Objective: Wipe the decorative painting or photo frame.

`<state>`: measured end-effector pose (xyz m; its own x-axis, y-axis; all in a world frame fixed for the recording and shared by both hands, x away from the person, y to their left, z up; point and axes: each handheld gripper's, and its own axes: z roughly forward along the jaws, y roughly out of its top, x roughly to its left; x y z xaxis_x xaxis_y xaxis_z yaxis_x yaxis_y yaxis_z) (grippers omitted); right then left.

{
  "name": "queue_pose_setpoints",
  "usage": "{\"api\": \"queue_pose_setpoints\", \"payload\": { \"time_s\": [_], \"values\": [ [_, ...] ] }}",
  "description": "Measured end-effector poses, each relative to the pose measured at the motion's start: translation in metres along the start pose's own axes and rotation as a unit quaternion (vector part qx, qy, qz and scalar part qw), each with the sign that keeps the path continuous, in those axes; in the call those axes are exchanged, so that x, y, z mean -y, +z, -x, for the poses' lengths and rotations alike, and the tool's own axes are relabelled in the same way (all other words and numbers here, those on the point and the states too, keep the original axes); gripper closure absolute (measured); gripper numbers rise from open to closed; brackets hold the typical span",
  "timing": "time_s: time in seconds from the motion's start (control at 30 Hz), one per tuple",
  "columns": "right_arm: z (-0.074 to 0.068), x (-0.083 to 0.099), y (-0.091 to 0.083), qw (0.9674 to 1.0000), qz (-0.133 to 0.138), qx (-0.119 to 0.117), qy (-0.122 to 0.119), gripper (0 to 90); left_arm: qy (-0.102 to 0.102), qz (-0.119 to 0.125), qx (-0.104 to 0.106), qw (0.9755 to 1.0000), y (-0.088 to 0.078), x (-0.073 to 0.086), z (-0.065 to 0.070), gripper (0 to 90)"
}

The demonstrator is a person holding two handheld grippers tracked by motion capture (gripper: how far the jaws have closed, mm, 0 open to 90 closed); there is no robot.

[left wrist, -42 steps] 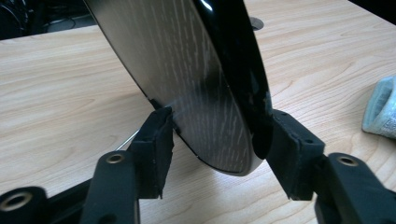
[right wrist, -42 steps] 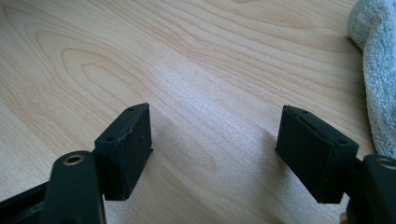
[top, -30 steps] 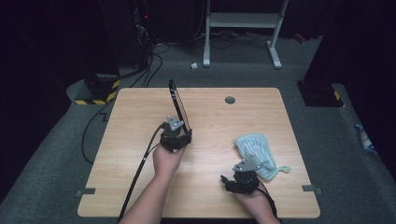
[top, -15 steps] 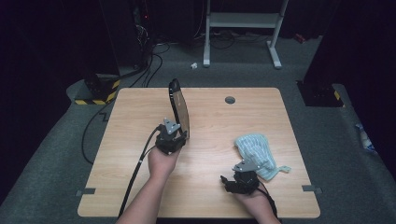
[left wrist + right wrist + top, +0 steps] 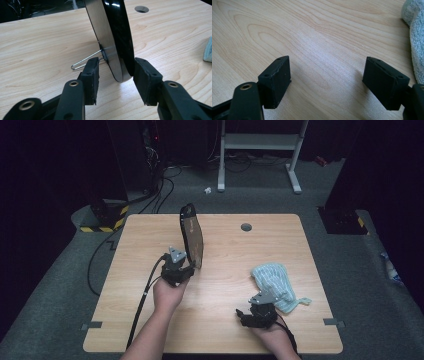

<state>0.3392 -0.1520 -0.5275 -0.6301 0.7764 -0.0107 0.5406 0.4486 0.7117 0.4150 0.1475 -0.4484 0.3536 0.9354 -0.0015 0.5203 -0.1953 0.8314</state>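
Left gripper view: mirror [image 5: 110,37] top cropped

text: none legible | labels: none | brands: none | numbers: none | signs: none

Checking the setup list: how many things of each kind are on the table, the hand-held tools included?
Standing mirror: 1
Blue-green cloth: 1
Hand-held tongs: 2, the left tongs and the right tongs
Total: 4
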Motion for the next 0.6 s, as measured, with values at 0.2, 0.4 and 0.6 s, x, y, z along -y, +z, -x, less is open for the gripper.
{"api": "queue_pose_setpoints", "payload": {
  "time_s": [0.2, 0.4, 0.6],
  "values": [
    [0.0, 0.0, 0.0, 1.0, 0.0, 0.0, 0.0, 22.2, 0.008, -0.007, -0.002, 0.9999, 0.0, 0.001, -0.003, 53.3],
    [0.0, 0.0, 0.0, 1.0, 0.001, 0.002, 0.0, 22.2, 0.02, -0.008, -0.002, 0.9998, -0.002, 0.004, -0.007, 53.2],
    [0.0, 0.0, 0.0, 1.0, 0.001, 0.002, 0.0, 22.3, 0.025, -0.005, -0.007, 0.9996, -0.006, 0.006, -0.015, 55.4]
  ]
}}
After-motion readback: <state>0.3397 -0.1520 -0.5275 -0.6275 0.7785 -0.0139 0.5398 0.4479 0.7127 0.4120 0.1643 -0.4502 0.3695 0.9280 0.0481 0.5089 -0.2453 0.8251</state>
